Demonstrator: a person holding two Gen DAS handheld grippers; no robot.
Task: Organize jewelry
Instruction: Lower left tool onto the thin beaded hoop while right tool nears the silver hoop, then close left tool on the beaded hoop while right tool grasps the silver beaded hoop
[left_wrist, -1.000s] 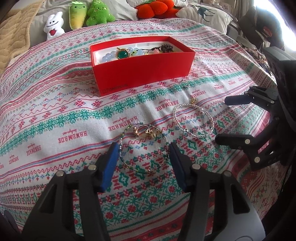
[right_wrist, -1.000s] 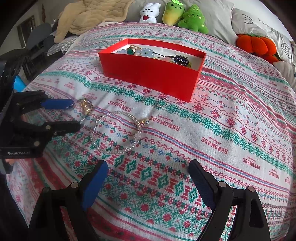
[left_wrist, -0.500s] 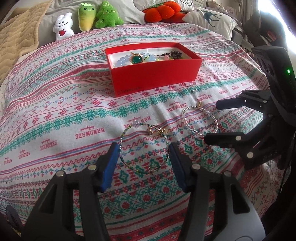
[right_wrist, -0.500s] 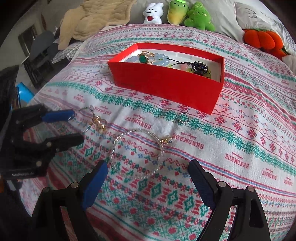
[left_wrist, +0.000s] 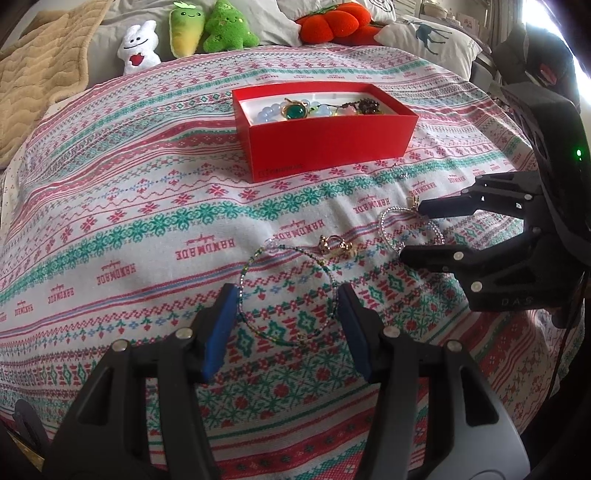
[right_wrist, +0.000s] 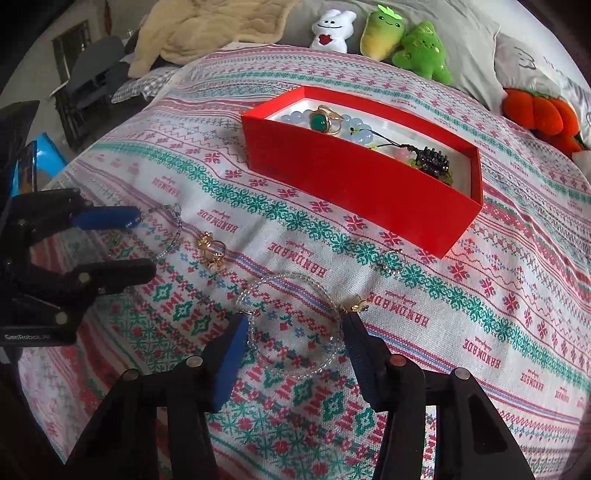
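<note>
Clear beaded bracelet (right_wrist: 291, 328) lies flat on the bed's patterned cover (right_wrist: 461, 325), low centre of the right wrist view, between the pads of my right hand-held gripper (right_wrist: 293, 343). Its jaws have just been closing; pads at the ring's sides, grip not confirmed. Green beaded bracelet (left_wrist: 286, 291) sits between my left hand-held gripper (left_wrist: 286, 314), half open, not pressing. Red box (left_wrist: 325, 133) upper centre.

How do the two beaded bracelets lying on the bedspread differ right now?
The green beaded bracelet is dark, multicoloured and the larger loop; the clear beaded bracelet is pale, see-through and smaller. The green one lies between the left gripper fingers, the clear one between those of the right gripper, whose jaws have just been closing. Both lie flat outside the red box.
</note>
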